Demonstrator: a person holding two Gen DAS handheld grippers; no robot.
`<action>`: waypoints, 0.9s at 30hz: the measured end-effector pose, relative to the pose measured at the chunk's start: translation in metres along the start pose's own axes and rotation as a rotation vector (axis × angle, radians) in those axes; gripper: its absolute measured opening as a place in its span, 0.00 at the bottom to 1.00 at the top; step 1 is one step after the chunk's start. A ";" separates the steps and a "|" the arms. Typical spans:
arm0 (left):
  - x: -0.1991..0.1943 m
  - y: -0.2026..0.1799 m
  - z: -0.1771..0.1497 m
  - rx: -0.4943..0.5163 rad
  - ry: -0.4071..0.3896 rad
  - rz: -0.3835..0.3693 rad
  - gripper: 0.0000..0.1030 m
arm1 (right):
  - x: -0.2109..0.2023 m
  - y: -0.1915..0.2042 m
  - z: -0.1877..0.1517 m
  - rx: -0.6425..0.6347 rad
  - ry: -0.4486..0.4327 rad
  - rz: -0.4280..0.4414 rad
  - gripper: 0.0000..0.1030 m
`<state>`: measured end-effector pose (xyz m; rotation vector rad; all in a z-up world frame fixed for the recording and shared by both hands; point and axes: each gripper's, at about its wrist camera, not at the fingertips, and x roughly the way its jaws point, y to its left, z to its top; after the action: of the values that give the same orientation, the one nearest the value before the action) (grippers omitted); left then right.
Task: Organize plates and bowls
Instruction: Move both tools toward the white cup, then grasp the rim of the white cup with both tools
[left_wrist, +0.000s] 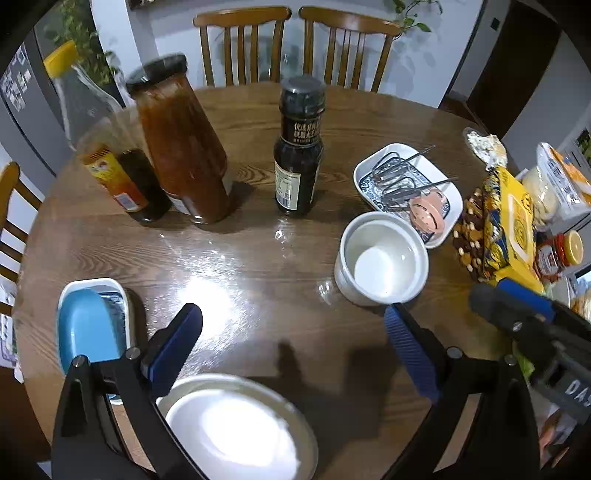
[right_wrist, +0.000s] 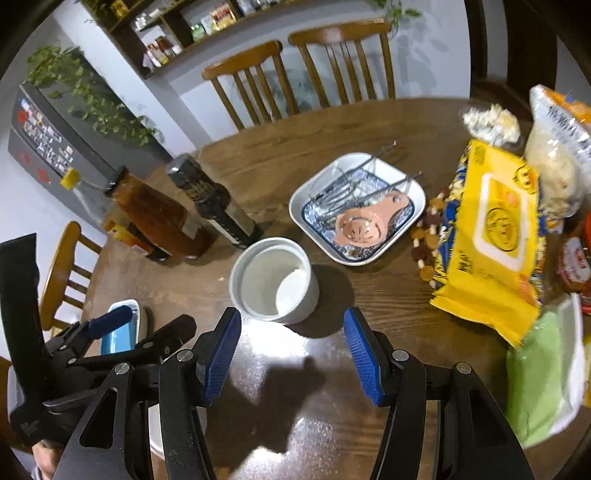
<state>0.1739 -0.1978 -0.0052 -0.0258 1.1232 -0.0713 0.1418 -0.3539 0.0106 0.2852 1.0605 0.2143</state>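
Observation:
A deep white bowl stands empty on the round wooden table. Behind it sits a square white plate with a blue pattern, holding metal whisk beaters and a pink egg separator. A round white plate lies at the near edge under my left gripper, which is open with nothing between its fingers. A blue-and-white dish rests at the left. My right gripper hovers open just short of the white bowl, holding nothing.
A sauce jar, a dark bottle and smaller bottles stand at the back left. Snack bags, a yellow wipes pack and a green packet crowd the right side. Wooden chairs ring the table.

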 end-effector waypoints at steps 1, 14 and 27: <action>0.005 0.000 0.003 -0.010 0.011 -0.007 0.96 | 0.006 -0.002 0.002 0.004 0.011 0.007 0.57; 0.052 -0.015 0.016 0.010 0.068 0.034 0.93 | 0.059 -0.024 0.025 0.066 0.084 0.048 0.57; 0.069 -0.037 0.015 0.055 0.058 0.023 0.47 | 0.079 -0.033 0.029 0.048 0.103 0.085 0.39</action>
<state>0.2155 -0.2402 -0.0587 0.0391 1.1789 -0.0827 0.2060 -0.3643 -0.0520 0.3665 1.1580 0.2828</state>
